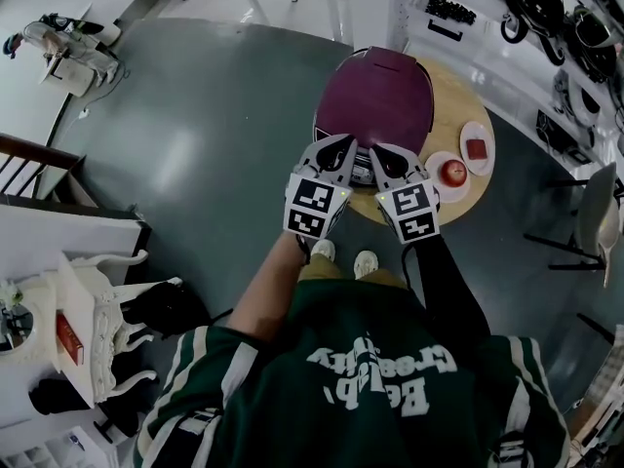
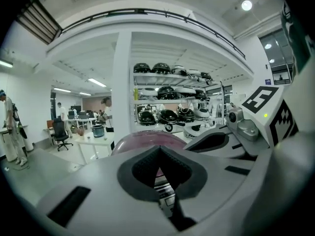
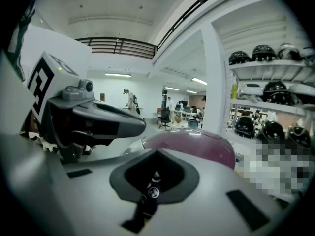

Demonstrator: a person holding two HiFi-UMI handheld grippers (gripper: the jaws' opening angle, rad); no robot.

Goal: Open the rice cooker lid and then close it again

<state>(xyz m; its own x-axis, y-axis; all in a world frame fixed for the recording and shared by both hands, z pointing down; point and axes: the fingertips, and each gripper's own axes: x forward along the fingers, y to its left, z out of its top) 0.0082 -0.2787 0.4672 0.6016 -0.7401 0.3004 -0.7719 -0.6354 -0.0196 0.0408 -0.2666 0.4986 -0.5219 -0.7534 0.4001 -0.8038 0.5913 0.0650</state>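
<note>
A maroon rice cooker (image 1: pixel 373 96) stands on a round wooden table (image 1: pixel 460 94) with its lid down. Both grippers sit side by side at the cooker's front edge, over its control panel. My left gripper (image 1: pixel 343 160) is shut with nothing held; in the left gripper view its jaws (image 2: pixel 160 181) meet below a diamond gap, through which the lid (image 2: pixel 142 140) and panel show. My right gripper (image 1: pixel 382 164) is also shut and empty. In the right gripper view (image 3: pixel 153 183) a dark round button shows through the gap, with the lid (image 3: pixel 197 146) beyond.
Two small plates lie on the table right of the cooker, one with a red round fruit (image 1: pixel 453 172), one with a red block (image 1: pixel 477 148). Shelves of helmets (image 1: pixel 546 8) stand behind the table. A chair (image 1: pixel 597 213) is at the right, and white furniture (image 1: pixel 88 320) at the left.
</note>
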